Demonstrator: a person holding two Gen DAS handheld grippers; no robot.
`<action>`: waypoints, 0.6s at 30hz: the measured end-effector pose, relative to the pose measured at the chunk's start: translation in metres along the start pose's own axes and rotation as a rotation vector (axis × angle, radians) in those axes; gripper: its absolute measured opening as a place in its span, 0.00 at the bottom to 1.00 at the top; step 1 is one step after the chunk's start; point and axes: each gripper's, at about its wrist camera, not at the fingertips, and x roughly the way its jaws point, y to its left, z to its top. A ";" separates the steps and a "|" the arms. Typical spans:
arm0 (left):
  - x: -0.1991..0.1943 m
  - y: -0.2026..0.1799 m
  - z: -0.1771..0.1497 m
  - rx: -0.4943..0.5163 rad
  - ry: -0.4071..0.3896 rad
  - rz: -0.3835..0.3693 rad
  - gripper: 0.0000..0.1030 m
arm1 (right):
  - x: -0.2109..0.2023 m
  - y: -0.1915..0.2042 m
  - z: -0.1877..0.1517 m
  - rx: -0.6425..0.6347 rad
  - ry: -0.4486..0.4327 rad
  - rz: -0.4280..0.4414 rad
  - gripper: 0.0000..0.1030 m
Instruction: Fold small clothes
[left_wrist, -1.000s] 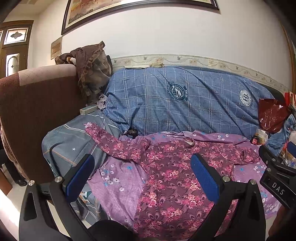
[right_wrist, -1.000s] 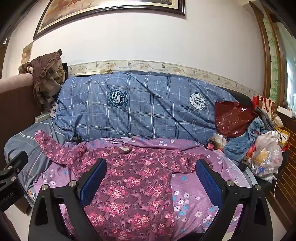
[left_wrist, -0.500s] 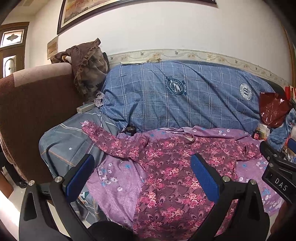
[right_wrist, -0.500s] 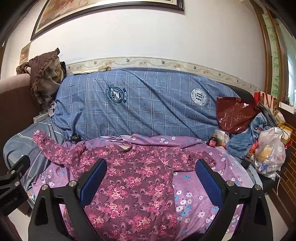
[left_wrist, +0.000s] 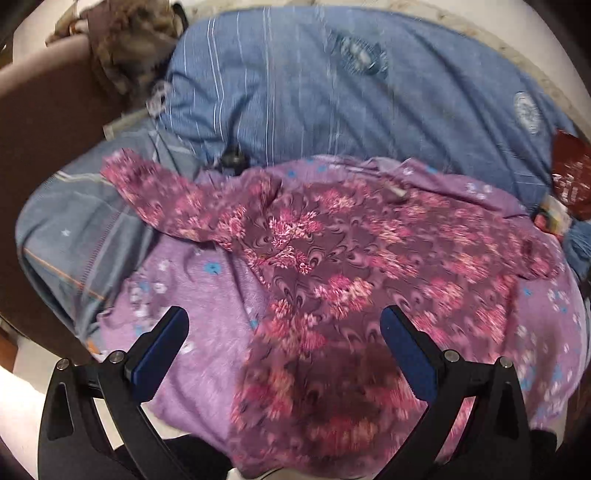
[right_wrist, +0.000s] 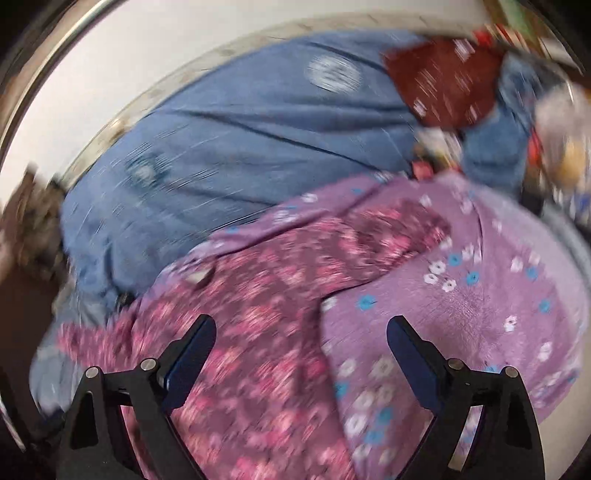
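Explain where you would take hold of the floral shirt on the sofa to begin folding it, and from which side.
Grip the shirt by its sleeve ends: both sleeves lie spread flat on the purple sheet. The left gripper could come from above at the left cuff, the right gripper at the right cuff. This is a judgement.

Soft matt floral-print cloth of the maroon blouse (left_wrist: 354, 254), thin lilac flowered sheet (right_wrist: 480, 295) (faintly napped), woven blue checked cover (left_wrist: 332, 99) with printed badges, glossy crinkled dark red plastic bag (right_wrist: 447, 81), matt black plastic left gripper (left_wrist: 284, 332), 2 blue pads (left_wrist: 162, 354)
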 end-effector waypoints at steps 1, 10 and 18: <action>0.010 -0.002 0.004 -0.009 0.004 -0.001 1.00 | 0.016 -0.023 0.008 0.069 0.013 0.014 0.91; 0.091 -0.015 0.046 -0.097 -0.058 -0.038 1.00 | 0.117 -0.147 0.052 0.544 0.067 0.106 0.68; 0.160 -0.016 0.040 -0.089 0.120 0.006 1.00 | 0.144 -0.161 0.070 0.552 0.048 0.031 0.54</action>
